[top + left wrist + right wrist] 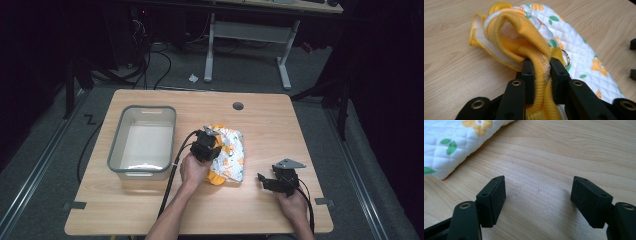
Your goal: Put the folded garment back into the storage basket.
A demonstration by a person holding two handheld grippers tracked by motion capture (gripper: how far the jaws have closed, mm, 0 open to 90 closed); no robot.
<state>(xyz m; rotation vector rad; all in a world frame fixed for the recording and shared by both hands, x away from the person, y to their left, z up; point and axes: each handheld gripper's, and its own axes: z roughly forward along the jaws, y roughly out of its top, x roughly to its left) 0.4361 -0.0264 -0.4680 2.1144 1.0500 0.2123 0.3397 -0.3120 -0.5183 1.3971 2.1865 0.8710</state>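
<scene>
Now, garment [529, 42]: yellow ribbed edge pinched between the left gripper [541, 72] pads, mid-tabletop.
Left gripper: clenched on garment.
Right gripper [537, 195]: released, near tabletop's front-right corner, apart from garment.

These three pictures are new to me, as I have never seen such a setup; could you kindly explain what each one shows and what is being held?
No robot arm is involved: a person sits at a wooden table and holds a hand-operated tool with two black jaws in each hand.

The high view comes from a fixed camera above, looking down on the table. The other two come from small cameras riding on the tools, looking along their jaws.

On the table lie a grey plastic tub, which looks empty, and a small quilted garment, white with orange flowers and green leaves, with a yellow ribbed edge.

The left gripper has its jaws shut on that yellow ribbed edge, with the fabric bunched between them. The right gripper rests to the right of the garment with its jaws wide open and nothing between them.
</scene>
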